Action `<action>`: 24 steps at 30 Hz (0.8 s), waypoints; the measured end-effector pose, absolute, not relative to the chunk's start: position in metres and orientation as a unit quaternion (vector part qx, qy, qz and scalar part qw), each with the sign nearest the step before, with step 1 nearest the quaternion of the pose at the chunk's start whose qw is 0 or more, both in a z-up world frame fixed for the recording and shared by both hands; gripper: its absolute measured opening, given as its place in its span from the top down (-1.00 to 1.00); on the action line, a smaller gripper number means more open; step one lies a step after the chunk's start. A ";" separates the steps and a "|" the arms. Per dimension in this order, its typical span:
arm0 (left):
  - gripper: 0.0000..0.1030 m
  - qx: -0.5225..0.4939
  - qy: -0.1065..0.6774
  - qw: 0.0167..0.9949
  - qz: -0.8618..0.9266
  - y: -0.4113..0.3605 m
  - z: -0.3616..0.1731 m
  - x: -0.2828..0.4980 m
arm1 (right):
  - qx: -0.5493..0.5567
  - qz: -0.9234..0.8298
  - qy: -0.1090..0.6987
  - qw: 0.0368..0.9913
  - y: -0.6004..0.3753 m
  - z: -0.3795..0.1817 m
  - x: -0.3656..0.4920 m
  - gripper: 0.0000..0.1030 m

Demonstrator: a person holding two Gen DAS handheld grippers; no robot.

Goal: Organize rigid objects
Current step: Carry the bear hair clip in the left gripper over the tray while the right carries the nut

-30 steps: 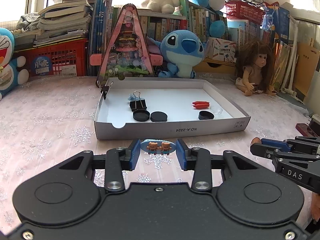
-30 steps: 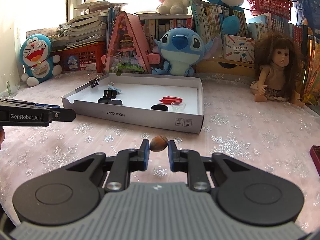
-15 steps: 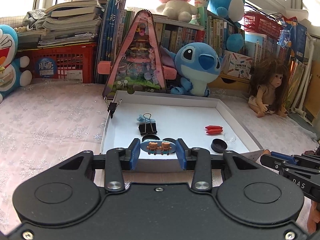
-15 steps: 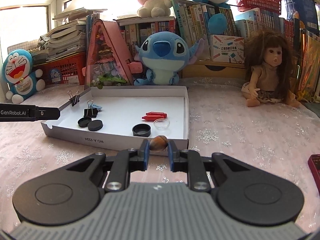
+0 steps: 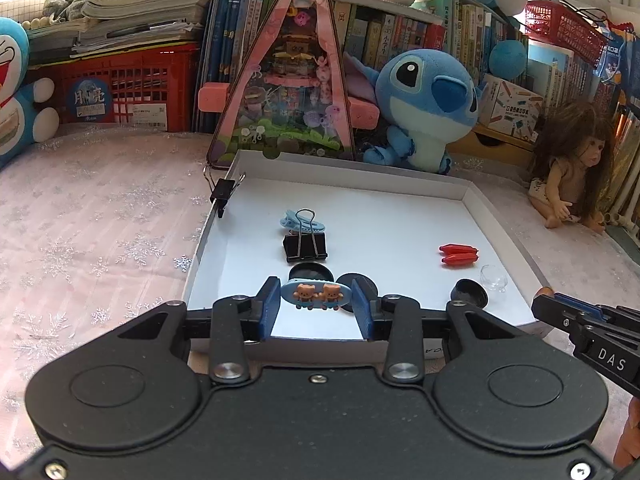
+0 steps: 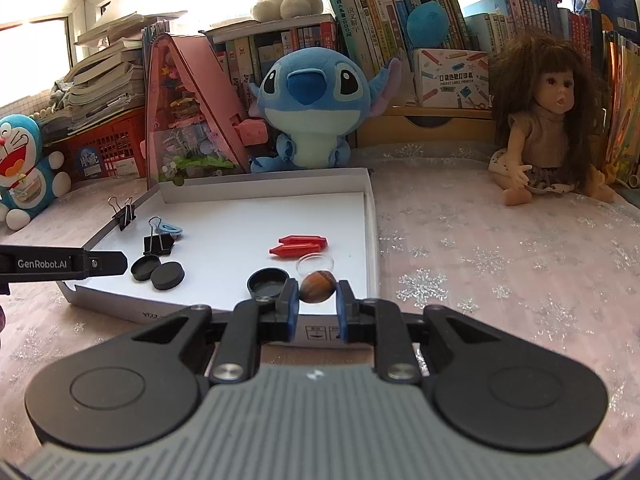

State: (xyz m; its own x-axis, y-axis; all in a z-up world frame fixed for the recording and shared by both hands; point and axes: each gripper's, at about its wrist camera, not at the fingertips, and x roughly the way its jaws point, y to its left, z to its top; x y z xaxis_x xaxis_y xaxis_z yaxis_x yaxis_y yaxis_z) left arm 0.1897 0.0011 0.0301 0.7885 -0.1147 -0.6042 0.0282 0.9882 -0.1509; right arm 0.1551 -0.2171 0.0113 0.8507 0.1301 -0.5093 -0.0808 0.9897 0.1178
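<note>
My left gripper (image 5: 316, 303) is shut on a blue oval hair clip with two little bears (image 5: 316, 295), held over the near left part of the white cardboard tray (image 5: 436, 188). My right gripper (image 6: 318, 294) is shut on a brown nut (image 6: 317, 286) above the tray's (image 6: 264, 186) near right corner. Lying in the tray are a black binder clip (image 5: 306, 246), a light blue clip (image 5: 294, 220), two black caps (image 6: 158, 272), an open black lid (image 6: 267, 283), a clear lid (image 6: 315, 261) and two red crayons (image 5: 458, 254). Another binder clip (image 5: 222, 194) grips the tray's left wall.
A pink triangular toy house (image 5: 288, 80), a blue plush (image 5: 428, 100) and bookshelves stand behind the tray. A doll (image 6: 548, 120) sits at the right on the pink snowflake cloth (image 5: 92, 216). A red crate (image 5: 124, 88) stands at the back left.
Both grippers have moved forward from the cloth in front of the tray to above its near edge, each still holding its object.
</note>
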 end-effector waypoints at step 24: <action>0.29 -0.058 0.352 0.934 -0.012 -0.007 0.013 0.226 | 0.065 0.059 0.327 0.941 -0.211 0.000 0.202 0.55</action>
